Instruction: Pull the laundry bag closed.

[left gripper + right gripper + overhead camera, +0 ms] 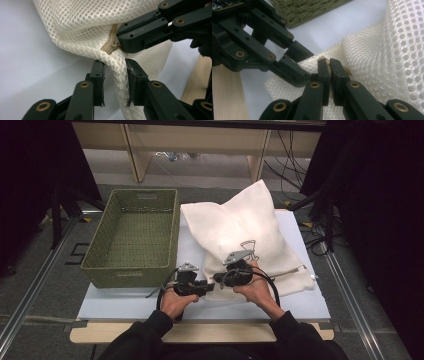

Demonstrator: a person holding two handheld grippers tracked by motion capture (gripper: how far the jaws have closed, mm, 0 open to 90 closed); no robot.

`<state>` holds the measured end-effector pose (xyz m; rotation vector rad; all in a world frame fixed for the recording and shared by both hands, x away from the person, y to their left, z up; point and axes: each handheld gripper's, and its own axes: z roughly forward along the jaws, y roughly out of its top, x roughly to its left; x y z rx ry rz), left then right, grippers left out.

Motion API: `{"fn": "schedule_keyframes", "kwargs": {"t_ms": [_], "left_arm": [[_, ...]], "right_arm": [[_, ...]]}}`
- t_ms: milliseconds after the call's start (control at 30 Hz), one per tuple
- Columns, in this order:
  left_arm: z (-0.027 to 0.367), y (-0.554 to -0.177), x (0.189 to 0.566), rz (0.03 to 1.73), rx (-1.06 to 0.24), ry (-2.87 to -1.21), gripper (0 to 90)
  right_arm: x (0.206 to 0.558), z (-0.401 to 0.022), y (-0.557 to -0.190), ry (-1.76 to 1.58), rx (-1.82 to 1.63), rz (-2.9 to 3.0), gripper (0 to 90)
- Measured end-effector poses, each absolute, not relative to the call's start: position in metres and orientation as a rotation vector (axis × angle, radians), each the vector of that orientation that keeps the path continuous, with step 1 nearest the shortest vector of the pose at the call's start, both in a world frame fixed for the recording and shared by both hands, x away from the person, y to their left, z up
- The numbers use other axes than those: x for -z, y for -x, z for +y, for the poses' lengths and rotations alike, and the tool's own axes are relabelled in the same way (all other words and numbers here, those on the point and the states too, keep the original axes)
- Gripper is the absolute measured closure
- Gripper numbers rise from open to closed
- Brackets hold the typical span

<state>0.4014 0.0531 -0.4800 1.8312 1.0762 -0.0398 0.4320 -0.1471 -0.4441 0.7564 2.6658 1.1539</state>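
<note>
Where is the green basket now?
In the high view the green basket stands on the table's far left part, just left of the white mesh bag, beyond the left gripper.

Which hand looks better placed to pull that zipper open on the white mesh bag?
Probably the right. The right tongs are shut on the zipper pull of the mesh bag, while the left tongs only loosely straddle a fold of mesh beside it.

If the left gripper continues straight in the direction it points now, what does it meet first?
Most likely the white mesh fabric bag, whose folded corner already lies between its jaws; just beyond it is the right gripper, shut at the bag's beige zipper.
</note>
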Motion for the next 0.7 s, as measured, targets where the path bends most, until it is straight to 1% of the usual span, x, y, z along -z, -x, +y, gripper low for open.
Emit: {"fn": "schedule_keyframes", "kwargs": {"t_ms": [67,100,200,333,433,467,500,567,700], "left_arm": [[0.0537,-0.4024,0.4795,1.082,0.011,-1.835,62.9],[0.0547,-0.4028,0.4794,1.075,-0.007,-1.843,62.8],[0.0567,-0.4038,0.4786,1.092,0.026,-1.824,61.6],[0.0556,-0.4039,0.4785,1.108,0.057,-1.807,64.4],[0.0536,-0.4024,0.4782,1.146,0.146,-1.744,66.4],[0.0543,-0.4026,0.4779,1.155,0.155,-1.735,66.5],[0.0559,-0.4040,0.4785,1.141,0.136,-1.754,66.3],[0.0540,-0.4025,0.4777,1.168,0.189,-1.723,65.3],[0.0553,-0.4052,0.4788,1.153,0.155,-1.745,67.1]], "right_arm": [[0.4442,-0.1476,-0.4319,-0.758,-1.154,2.669,88.4],[0.4445,-0.1476,-0.4319,-0.759,-1.159,2.665,88.4],[0.4449,-0.1476,-0.4325,-0.752,-1.163,2.660,88.4],[0.4445,-0.1484,-0.4327,-0.755,-1.166,2.660,88.4],[0.4446,-0.1490,-0.4331,-0.759,-1.166,2.659,88.4],[0.4445,-0.1491,-0.4329,-0.763,-1.163,2.660,88.4],[0.4442,-0.1498,-0.4333,-0.755,-1.161,2.665,88.4],[0.4448,-0.1493,-0.4334,-0.756,-1.167,2.664,88.4],[0.4456,-0.1492,-0.4335,-0.746,-1.164,2.663,88.4]]}}
